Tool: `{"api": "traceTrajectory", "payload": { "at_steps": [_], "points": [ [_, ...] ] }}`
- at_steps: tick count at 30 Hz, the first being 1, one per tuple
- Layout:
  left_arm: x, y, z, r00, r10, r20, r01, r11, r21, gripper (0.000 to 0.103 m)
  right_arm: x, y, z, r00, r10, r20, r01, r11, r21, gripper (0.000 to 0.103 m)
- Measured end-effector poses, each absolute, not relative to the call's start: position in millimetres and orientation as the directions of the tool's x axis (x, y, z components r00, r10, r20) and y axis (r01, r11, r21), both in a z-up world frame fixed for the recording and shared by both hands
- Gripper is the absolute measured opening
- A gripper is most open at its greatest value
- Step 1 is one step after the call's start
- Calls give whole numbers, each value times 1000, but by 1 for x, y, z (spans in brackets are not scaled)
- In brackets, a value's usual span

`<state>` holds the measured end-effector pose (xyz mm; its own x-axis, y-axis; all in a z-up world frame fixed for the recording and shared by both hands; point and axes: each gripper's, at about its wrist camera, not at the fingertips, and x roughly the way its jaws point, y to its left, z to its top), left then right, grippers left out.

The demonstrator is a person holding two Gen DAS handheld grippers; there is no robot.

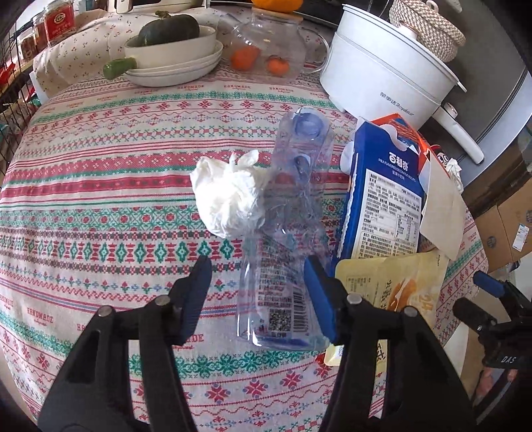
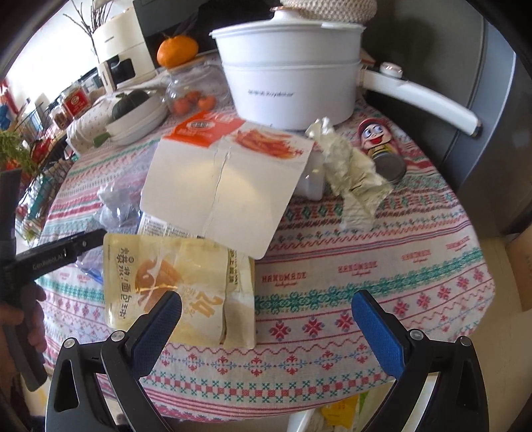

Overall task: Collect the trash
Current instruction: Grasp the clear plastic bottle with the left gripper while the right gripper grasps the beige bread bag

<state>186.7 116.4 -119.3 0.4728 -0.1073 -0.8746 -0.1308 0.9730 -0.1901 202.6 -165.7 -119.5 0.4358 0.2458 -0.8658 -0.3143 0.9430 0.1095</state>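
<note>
A crushed clear plastic bottle (image 1: 286, 232) lies on the patterned tablecloth (image 1: 99, 199), with a crumpled white tissue (image 1: 226, 196) against its left side. My left gripper (image 1: 257, 266) is open, its fingers either side of the bottle's lower end, not closed on it. A blue snack box (image 1: 382, 192) and a yellow snack pouch (image 1: 392, 282) lie to the right. My right gripper (image 2: 266, 309) is open and empty above the table's near edge, its left fingertip over the yellow pouch (image 2: 166, 275). The flattened box (image 2: 226, 179), a twisted tissue (image 2: 352, 179) and a cartoon-printed can (image 2: 382, 149) lie beyond.
A white electric pot (image 1: 385, 73) (image 2: 289, 76) stands at the back. A glass jar with oranges (image 1: 266, 46), stacked white dishes holding a dark squash (image 1: 173, 50) and red jars (image 1: 60, 23) sit farther back. Cardboard boxes (image 1: 505, 226) stand off the table's right side.
</note>
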Motion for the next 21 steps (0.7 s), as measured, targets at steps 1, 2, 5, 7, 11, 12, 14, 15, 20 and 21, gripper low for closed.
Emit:
{"api": "traceTrajectory", "payload": {
  "at_steps": [1,2,5,7,11,12,14,15,20,21],
  "points": [
    [188,115,-120,469,-114,-876,-126,973,-194,59,203,-164,-122,425,250,-870,-318,941,115,103],
    [189,113,-120,467,-118,-877,-120,974,-194,59,205,-163,-127,410,255,-876,-317,940,125,103],
    [193,109,-120,462,-127,-878,-107,975,-197,59,214,-162,-141,365,275,-889,-293,941,171,103],
    [196,108,-123,451,-154,-879,-102,970,-222,60,220,-164,-151,327,284,-901,-256,945,205,103],
    [200,104,-130,425,-219,-879,-103,952,-287,61,231,-165,-168,280,314,-907,-177,946,272,100],
    [201,103,-130,423,-225,-877,-103,950,-294,59,231,-162,-167,294,304,-906,-179,949,260,99],
    [203,98,-132,413,-268,-871,-88,940,-331,48,230,-154,-168,296,275,-915,-196,955,224,99],
    [202,96,-132,411,-276,-869,-88,937,-339,45,228,-148,-168,297,263,-918,-217,955,204,98],
    [201,87,-128,406,-219,-887,-94,956,-279,43,221,-135,-162,231,395,-889,-277,903,329,37],
    [198,88,-126,409,-206,-889,-102,958,-269,43,220,-135,-164,204,412,-888,-271,895,353,33]
  ]
}}
